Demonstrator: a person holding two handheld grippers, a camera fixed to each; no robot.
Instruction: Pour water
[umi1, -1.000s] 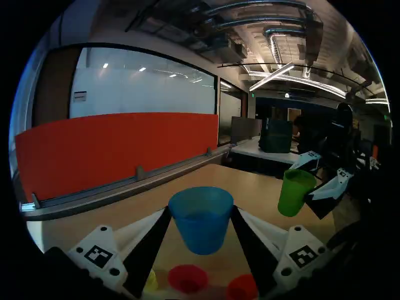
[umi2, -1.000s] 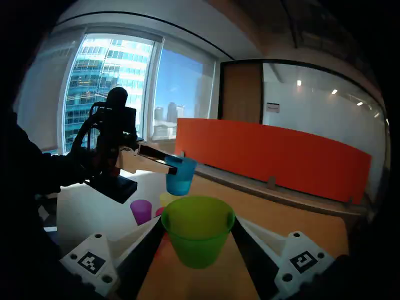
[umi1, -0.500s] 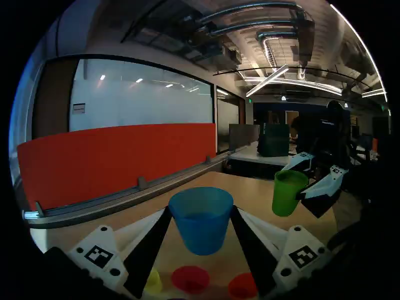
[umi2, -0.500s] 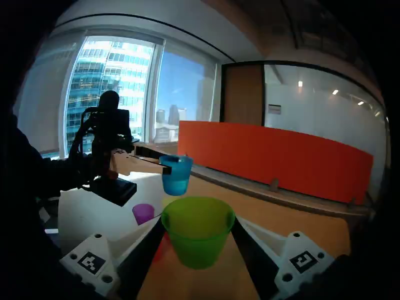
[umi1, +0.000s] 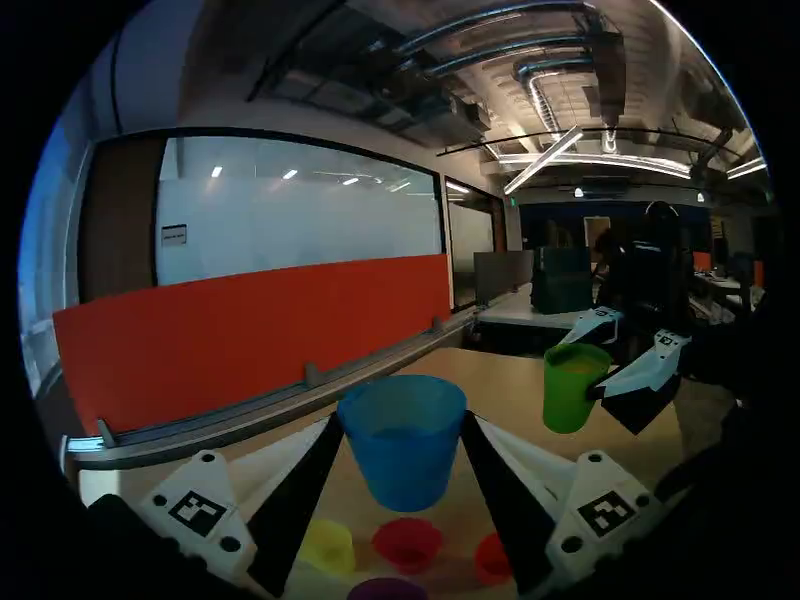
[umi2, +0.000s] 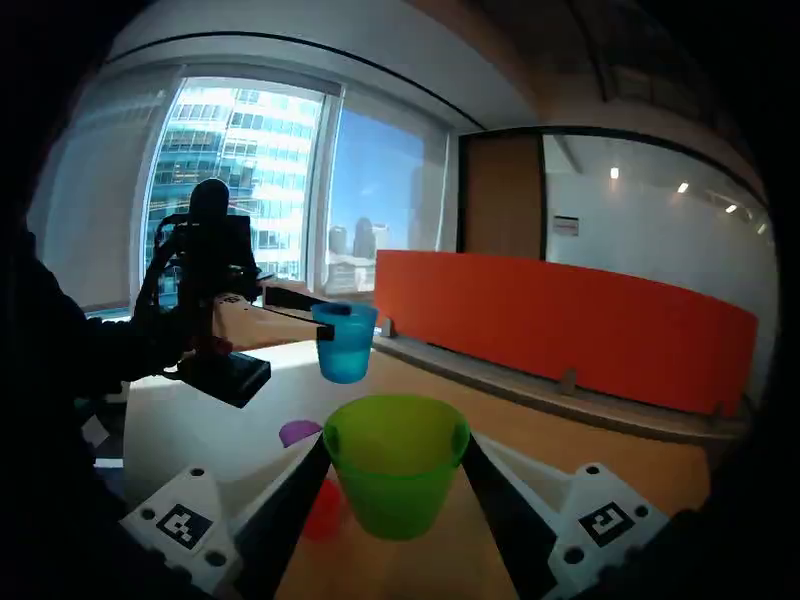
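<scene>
I'm in an office here. Long orange divider panel (umi1: 250, 330), frosted glass wall (umi1: 300, 215), exposed grey ceiling pipes (umi1: 520, 65). Tall skyscraper-view windows (umi2: 250, 180) too.

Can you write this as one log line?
left gripper: shut on blue cup; right gripper: shut on green cup; cups upright; pour not started

We've got a light wooden table (umi1: 505, 380) under everything. Low down between the left fingers (umi1: 300, 485), four little cups sit right on it: a yellow cup (umi1: 328, 545) by the left-hand finger, a red cup (umi1: 407, 543) in the middle, a second red cup (umi1: 490, 557) by the right-hand finger, and a purple cup (umi1: 386, 590) nearest us. Over by the right fingers (umi2: 285, 500), the purple cup (umi2: 299, 432) sits just past the left-hand fingertip, and one red cup (umi2: 324, 510) is right against that finger's inner edge.
</scene>
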